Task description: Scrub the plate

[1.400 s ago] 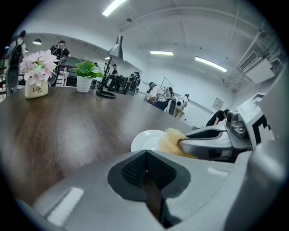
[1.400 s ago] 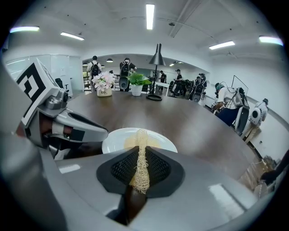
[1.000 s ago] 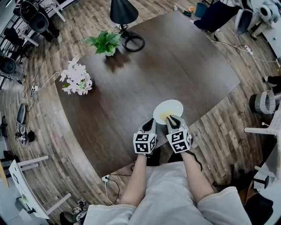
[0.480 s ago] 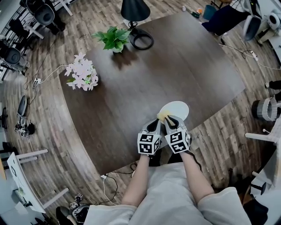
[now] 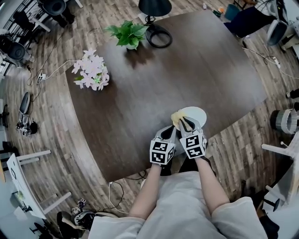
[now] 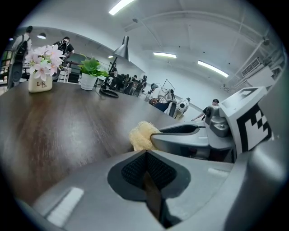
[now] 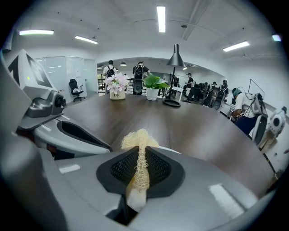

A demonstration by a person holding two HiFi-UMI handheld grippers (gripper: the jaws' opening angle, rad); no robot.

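Clamped together, the jaws of your right gripper [image 7: 140, 150] pinch a pale yellow fibrous scrubber [image 7: 138, 139], whose tuft sticks out past the tips. Your left gripper [image 6: 146, 155] has its jaws pressed shut too, with nothing showing between the pads. It sits just beside the right one.

From the head view, the scrubber is over the left rim of the round white plate [image 5: 196, 113]. The plate lies flat on the dark brown wooden table [image 5: 163, 70], right of centre in the frame and near the table's lower right edge.

That edge runs close below both grippers, with wood-plank floor [image 5: 56, 130] beyond it. Above and left of the plate the tabletop is broad and bare. Well apart, along its far side, stand pink flowers in a white pot [image 5: 89, 74] at upper left. A green potted plant [image 5: 127, 33] and a black lamp [image 5: 155, 6] are at the top.
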